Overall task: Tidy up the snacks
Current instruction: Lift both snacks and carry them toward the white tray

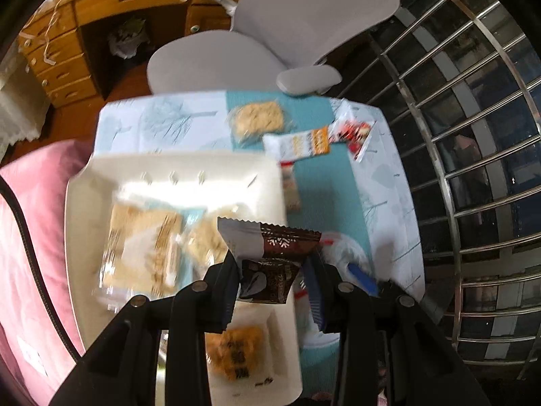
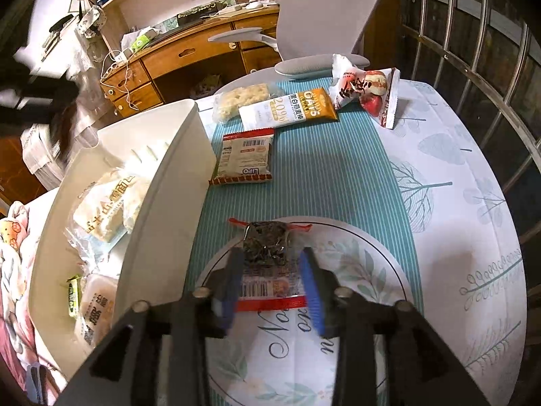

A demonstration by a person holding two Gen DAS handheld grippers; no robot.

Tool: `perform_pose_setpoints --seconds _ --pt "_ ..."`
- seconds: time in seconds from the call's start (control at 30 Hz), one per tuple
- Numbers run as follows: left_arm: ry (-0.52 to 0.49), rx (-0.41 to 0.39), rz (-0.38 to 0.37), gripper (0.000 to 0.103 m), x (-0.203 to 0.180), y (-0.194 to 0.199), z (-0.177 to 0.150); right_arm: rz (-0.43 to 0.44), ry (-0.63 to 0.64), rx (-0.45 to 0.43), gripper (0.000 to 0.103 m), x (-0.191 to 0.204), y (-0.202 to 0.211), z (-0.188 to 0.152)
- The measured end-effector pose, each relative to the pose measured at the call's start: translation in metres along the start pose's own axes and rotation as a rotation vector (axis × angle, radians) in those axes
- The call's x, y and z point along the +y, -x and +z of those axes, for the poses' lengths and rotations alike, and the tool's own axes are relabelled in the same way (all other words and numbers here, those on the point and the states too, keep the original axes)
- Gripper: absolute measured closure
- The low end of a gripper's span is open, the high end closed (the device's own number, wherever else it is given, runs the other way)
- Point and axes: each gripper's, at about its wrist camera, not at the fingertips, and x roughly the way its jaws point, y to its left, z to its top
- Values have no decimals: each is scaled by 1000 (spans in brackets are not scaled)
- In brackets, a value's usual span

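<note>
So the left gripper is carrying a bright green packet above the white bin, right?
Not green: in the left wrist view the left gripper is shut on a dark brown packet with a white end. It does hang above the white bin.

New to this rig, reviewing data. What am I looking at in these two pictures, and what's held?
No robot: a person carries a two-finger tool in each hand, each with a fisheye camera looking along its fingers. The left view shows the left tool clamped on a brown snack packet above a white bin already holding snacks. The right view shows the right tool astride a red-edged dark snack packet lying on the table, pads apparently not pressing. Farther back lie an oat bar and other packets.
</note>
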Motion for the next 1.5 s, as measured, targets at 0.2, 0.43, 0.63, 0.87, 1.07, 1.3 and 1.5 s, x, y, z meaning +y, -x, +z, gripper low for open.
perform_pose_setpoints --seconds 0.2,0.43,0.63,0.87,1.07,1.3,1.5 --pt "52 50 22 69 26 -8 -33 -19 13 31 40 4 -20 2" --pt "94 76 19 69 45 -10 -62 -75 34 73 31 9 -45 2" --pt "124 82 14 69 58 -7 -76 -92 47 86 31 13 -58 1" --pt "155 87 6 69 70 -6 -87 -107 56 86 32 16 -66 4" --pt "168 87 1 69 76 -3 -93 -109 73 73 52 20 -65 7" --pt "168 104 2 68 83 2 -102 -129 56 84 54 22 -61 7" --pt "149 124 -9 68 87 3 -114 -135 -5 61 70 22 -41 8"
